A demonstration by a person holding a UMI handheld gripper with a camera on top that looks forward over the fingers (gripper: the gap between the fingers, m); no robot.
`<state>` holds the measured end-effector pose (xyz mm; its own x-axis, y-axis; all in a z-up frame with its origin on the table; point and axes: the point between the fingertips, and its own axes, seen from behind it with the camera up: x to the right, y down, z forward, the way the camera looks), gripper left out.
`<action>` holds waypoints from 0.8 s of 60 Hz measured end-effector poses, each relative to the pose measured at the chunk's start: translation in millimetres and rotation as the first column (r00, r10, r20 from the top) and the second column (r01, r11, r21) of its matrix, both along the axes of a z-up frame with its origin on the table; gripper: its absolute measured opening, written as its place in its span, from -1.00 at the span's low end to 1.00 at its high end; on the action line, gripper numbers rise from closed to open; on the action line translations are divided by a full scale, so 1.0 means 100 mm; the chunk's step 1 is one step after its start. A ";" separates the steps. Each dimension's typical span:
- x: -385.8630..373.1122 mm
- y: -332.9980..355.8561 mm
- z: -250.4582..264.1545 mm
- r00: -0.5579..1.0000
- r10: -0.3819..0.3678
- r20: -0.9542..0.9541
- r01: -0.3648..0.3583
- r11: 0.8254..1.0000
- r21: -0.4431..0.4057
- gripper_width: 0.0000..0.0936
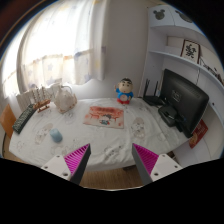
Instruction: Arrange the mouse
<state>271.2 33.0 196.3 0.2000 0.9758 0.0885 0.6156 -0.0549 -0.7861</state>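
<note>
Bright room with a white table by a curtained window

Daylight comes through pale curtains over a wide window behind the table. White shelves stand at one side, with a framed picture on an upper shelf and a dark monitor below. On the table are a book, a round toy figure, a white kettle and a rack. The wall between window and shelves is plain and pale.

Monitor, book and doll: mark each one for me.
monitor (185, 97), gripper view, centre of the dark screen
book (104, 116), gripper view, middle of the cover
doll (125, 91), gripper view, on its body
</note>
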 end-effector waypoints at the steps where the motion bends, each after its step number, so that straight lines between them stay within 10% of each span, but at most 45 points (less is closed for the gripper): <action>1: -0.01 -0.02 -0.01 1.000 0.003 0.000 -0.003 1.000 -0.003 0.82; 48: -0.69 -2.50 -0.93 0.973 0.229 -0.036 -0.231 0.972 -0.047 0.83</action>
